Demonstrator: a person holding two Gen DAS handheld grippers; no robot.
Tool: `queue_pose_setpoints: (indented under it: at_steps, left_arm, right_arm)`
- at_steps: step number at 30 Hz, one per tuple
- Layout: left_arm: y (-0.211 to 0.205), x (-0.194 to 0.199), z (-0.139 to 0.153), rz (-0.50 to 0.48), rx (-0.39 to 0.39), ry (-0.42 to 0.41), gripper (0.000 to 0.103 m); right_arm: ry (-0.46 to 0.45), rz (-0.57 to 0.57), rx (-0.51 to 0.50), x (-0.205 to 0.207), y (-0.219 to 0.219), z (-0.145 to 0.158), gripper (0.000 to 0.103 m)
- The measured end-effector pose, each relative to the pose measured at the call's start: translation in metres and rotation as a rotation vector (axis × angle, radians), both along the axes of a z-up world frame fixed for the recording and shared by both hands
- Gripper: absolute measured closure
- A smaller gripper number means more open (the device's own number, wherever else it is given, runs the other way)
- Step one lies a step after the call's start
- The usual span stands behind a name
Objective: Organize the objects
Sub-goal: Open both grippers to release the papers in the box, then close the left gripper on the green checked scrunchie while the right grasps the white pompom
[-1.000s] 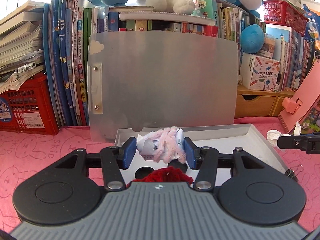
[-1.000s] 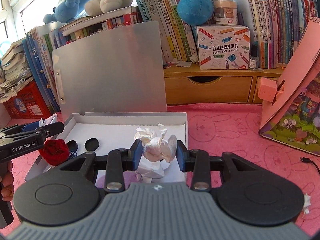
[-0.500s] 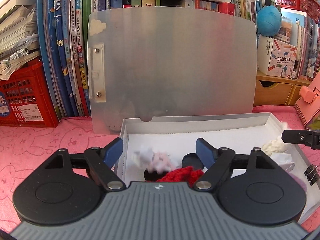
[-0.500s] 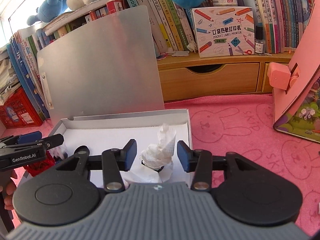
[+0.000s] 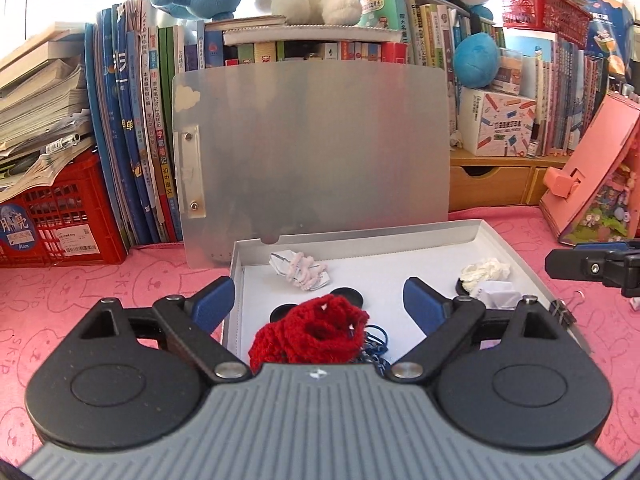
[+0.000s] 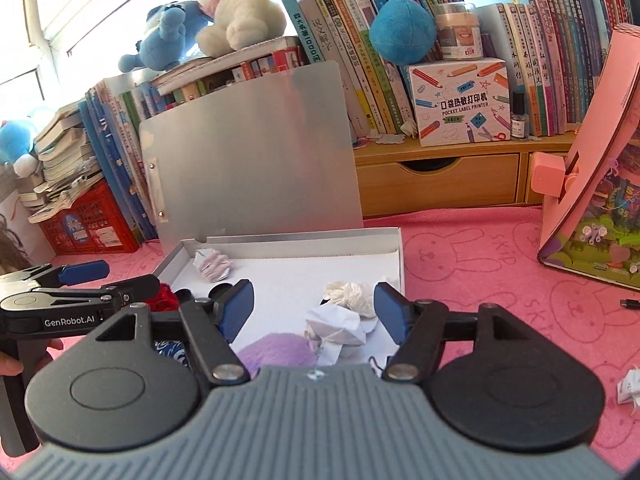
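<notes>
The left gripper (image 5: 318, 300) is tilted downward over the white box (image 5: 360, 242), its jaws having just been opening – spread wide, nothing gripped. The right gripper (image 6: 314, 306) is angled likewise, its jaws also just opened and empty. The pink yarn wad (image 5: 302, 270) lies released near the box's far wall – the white crumpled wad (image 6: 350, 296) at its right side
</notes>
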State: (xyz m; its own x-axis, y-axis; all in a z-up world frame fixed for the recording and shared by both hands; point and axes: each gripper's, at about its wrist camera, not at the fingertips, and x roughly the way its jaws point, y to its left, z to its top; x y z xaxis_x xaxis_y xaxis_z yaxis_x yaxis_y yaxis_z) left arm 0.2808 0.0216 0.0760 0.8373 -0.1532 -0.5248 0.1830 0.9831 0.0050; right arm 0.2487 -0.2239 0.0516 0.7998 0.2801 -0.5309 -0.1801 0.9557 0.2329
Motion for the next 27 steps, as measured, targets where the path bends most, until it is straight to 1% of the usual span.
queue_pose_setpoints:
  at_steps: [4,7,11,18,22,25,27]
  left_arm:
    - [-0.004,-0.033,0.005,-0.05,0.005,-0.005,0.008]
    - [-0.007,-0.062,0.005,-0.084,0.019,-0.003,0.008]
    - [-0.008,-0.094,0.002,-0.117,0.009,0.003,0.008]
    - [-0.004,-0.135,-0.01,-0.123,-0.053,0.04,0.007]
    - [0.001,-0.152,-0.02,-0.116,-0.089,0.071,0.007]
    - [0.004,-0.162,-0.027,-0.101,-0.104,0.078,0.007]
    - [0.008,-0.168,-0.031,-0.095,-0.102,0.075,0.007]
  right_arm:
    - [-0.036,0.057,-0.029,-0.032,0.006,0.006,0.018]
    - [-0.049,0.103,-0.034,-0.056,0.01,0.007,0.017]
    - [-0.065,0.154,-0.039,-0.087,0.014,0.005,0.015]
    - [-0.093,0.222,-0.063,-0.132,0.022,0.0,0.013]
    - [-0.113,0.269,-0.064,-0.157,0.025,-0.005,0.008]
    - [-0.115,0.305,-0.063,-0.171,0.029,-0.01,0.002]
    - [-0.116,0.318,-0.067,-0.182,0.032,-0.016,0.0]
